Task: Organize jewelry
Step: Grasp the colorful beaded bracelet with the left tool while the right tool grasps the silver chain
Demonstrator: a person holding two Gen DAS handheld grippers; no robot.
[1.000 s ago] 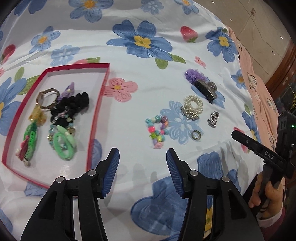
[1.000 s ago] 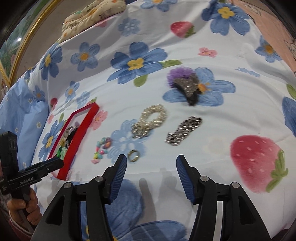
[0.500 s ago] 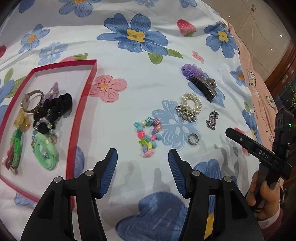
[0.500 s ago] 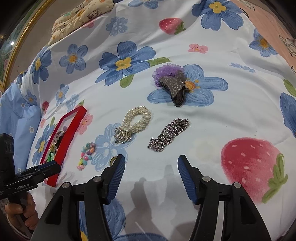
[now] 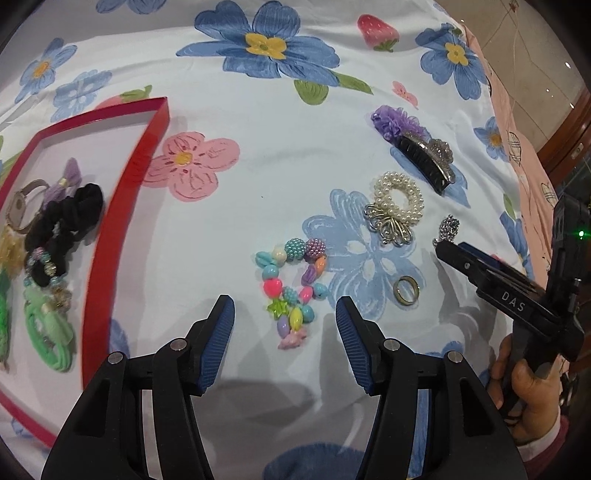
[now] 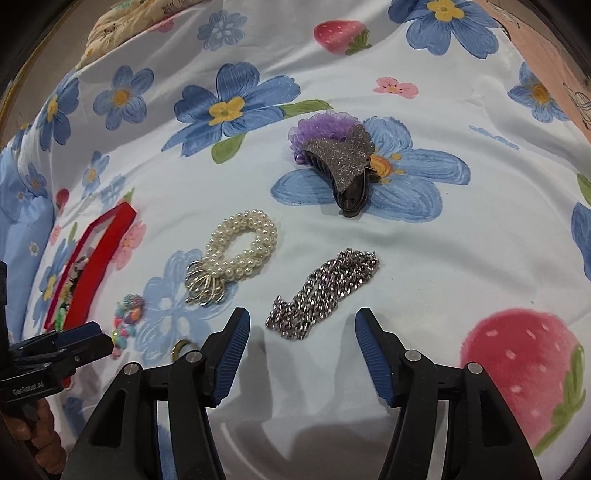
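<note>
On the flowered sheet, a colourful bead bracelet [image 5: 291,291] lies just ahead of my left gripper [image 5: 285,310], its near end between the open blue pads without touching them. A silver chain [image 6: 325,291] lies heaped right in front of my right gripper [image 6: 303,319], which is also open and holds nothing. Further out are a pearl bracelet [image 6: 240,251], a small ring [image 5: 406,290], and a glittery hair claw [image 6: 343,166] resting on a purple scrunchie [image 6: 321,125]. The red tray [image 5: 125,206] on the left holds a black scrunchie [image 5: 70,214], a green hair tie [image 5: 48,332] and other pieces.
A hand [image 5: 524,398] grips the right tool at the right edge of the left wrist view. The pink bedding edge [image 5: 532,177] and floor lie beyond on the right. A patterned pillow [image 6: 122,22] sits at the far back.
Both grippers have come forward and down towards the sheet. The bead bracelet now sits between the left pads, and the chain is close in front of the right pads.
</note>
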